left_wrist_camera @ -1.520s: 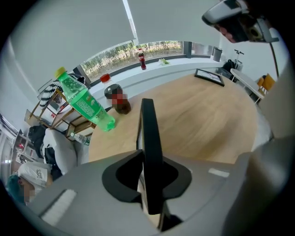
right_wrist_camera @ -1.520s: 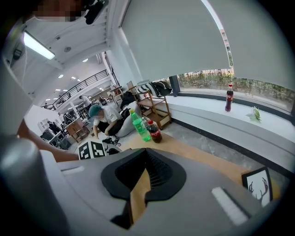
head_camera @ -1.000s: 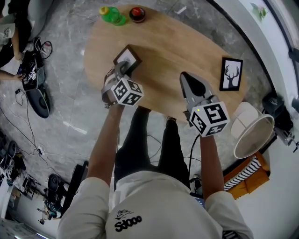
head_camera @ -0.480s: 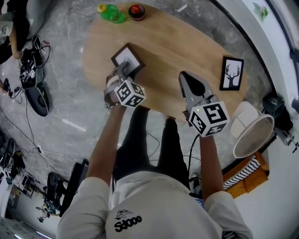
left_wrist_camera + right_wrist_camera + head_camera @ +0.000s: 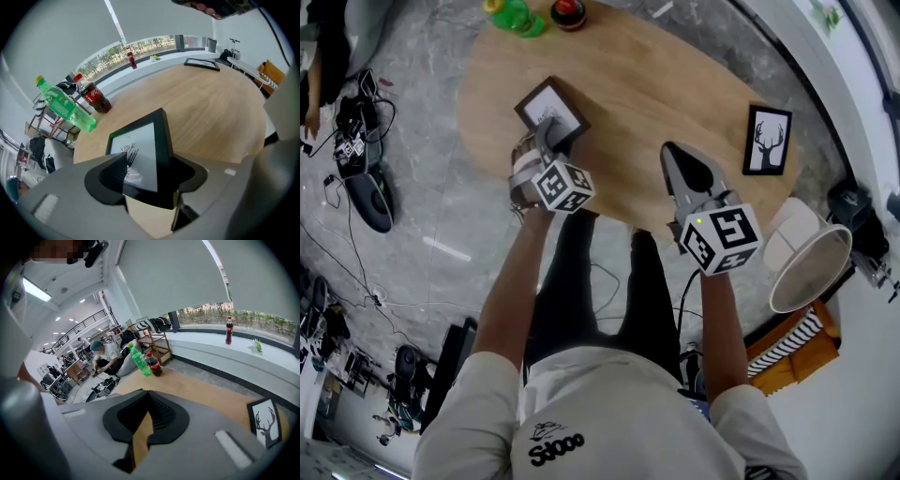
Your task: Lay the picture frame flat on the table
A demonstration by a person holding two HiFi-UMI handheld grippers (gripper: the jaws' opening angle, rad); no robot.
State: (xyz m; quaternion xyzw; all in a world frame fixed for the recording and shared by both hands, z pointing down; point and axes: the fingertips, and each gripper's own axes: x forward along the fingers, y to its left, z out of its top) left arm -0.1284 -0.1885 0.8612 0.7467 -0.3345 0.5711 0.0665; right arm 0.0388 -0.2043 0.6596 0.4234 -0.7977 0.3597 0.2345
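Releasing the picture frame (image 5: pixel 549 109), flat on the bench (image 5: pixel 666 80): left tongs (image 5: pixel 546 141) just spreading around it, right tongs (image 5: pixel 672 155) closed, empty; next, lift clear.

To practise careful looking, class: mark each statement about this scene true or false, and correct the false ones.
1. Two pictures lie on the table. True: a picture frame and a deer picture.
2. The left gripper clamps the picture frame upright. False: its jaws have just been opening and stand wide, with the frame face up between them.
3. A green bottle and a cola bottle stand side by side. True.
4. The right gripper holds the deer picture. False: nothing is between its jaws; that picture lies apart on the table.
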